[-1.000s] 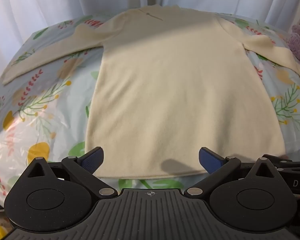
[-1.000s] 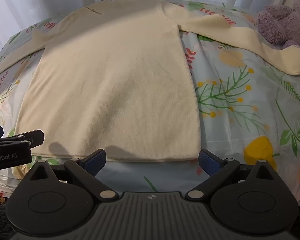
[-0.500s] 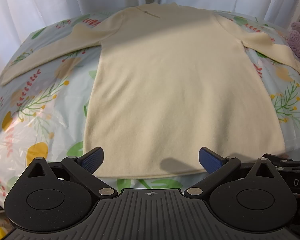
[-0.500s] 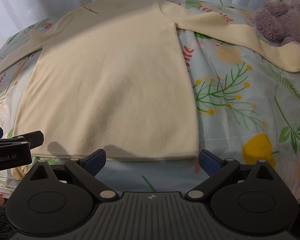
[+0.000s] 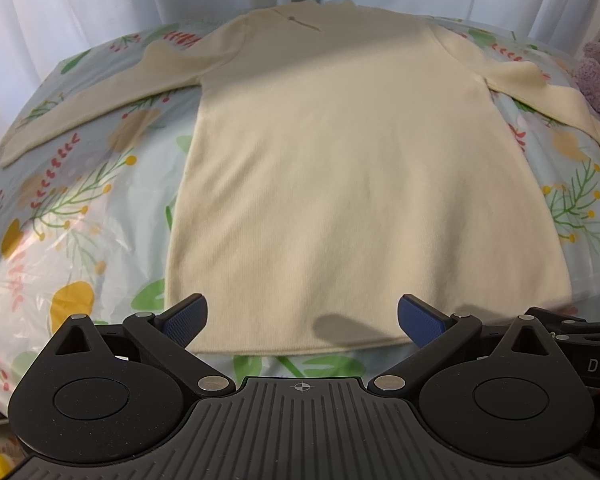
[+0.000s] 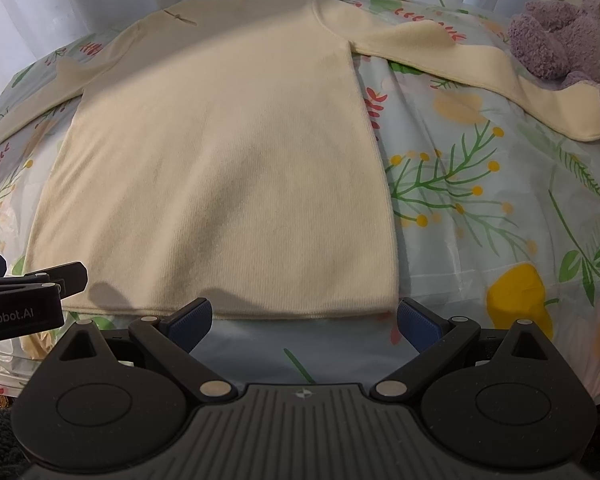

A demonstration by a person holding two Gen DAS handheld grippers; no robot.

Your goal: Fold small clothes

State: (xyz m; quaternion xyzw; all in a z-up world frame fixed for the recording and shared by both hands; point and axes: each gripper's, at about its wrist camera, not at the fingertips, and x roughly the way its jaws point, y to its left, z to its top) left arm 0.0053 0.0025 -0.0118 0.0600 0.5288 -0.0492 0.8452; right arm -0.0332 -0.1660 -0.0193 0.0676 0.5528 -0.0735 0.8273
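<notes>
A cream long-sleeved top lies flat on the floral sheet, collar far, hem near, both sleeves spread out to the sides. It also shows in the right wrist view. My left gripper is open and empty, just above the hem's left half. My right gripper is open and empty at the hem's right corner. The left gripper's body shows at the left edge of the right wrist view.
A purple plush toy sits at the far right, touching the right sleeve's cuff. White curtains hang behind the bed. The sheet's near edge drops off below the hem.
Both grippers have edged slightly forward and up over the hem; the top lies unmoved and both stay open.
</notes>
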